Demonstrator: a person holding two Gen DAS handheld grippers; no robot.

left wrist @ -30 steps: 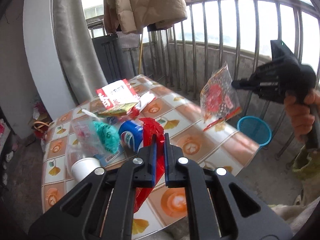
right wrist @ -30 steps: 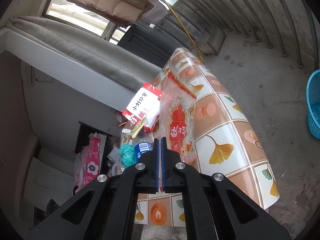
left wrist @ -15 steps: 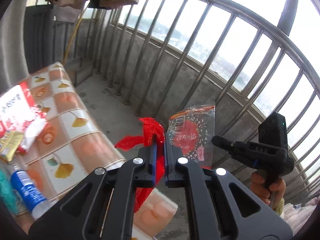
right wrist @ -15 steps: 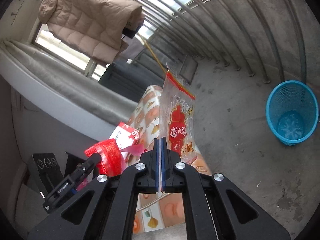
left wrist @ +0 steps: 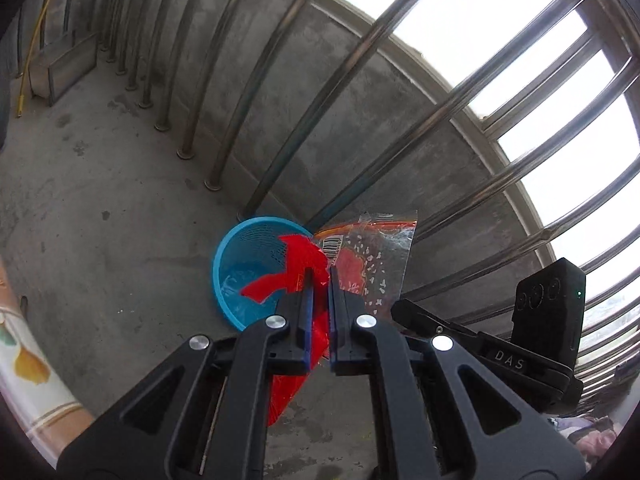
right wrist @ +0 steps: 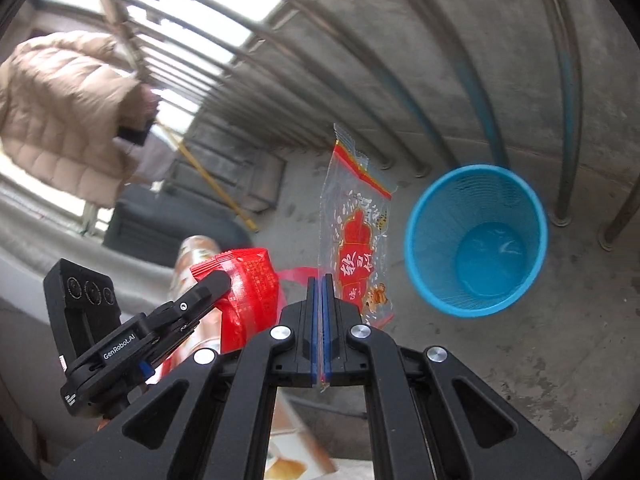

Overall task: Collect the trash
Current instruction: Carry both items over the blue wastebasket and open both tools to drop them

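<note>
My left gripper [left wrist: 319, 276] is shut on a crumpled red wrapper [left wrist: 298, 268], held above a blue mesh waste basket [left wrist: 236, 248] on the concrete floor. My right gripper [right wrist: 319, 280] is shut on a clear snack bag with red print [right wrist: 356, 240], held upright to the left of the basket [right wrist: 476, 240]. The basket holds nothing I can see. The clear bag [left wrist: 376, 256] and the right gripper's body [left wrist: 520, 344] show in the left wrist view. The left gripper [right wrist: 212, 284] with the red wrapper [right wrist: 248, 296] shows in the right wrist view.
A steel railing [left wrist: 304, 92] on a low concrete wall runs behind the basket. The tiled table edge [left wrist: 24, 364] is at the lower left. A beige down jacket [right wrist: 60, 120] hangs at the left. A yellow-handled broom [right wrist: 212, 184] leans on the railing.
Both grippers have swung away from the table toward the floor. The blue basket is now right under the red wrapper and close beside the clear bag. Both still hold their trash.
</note>
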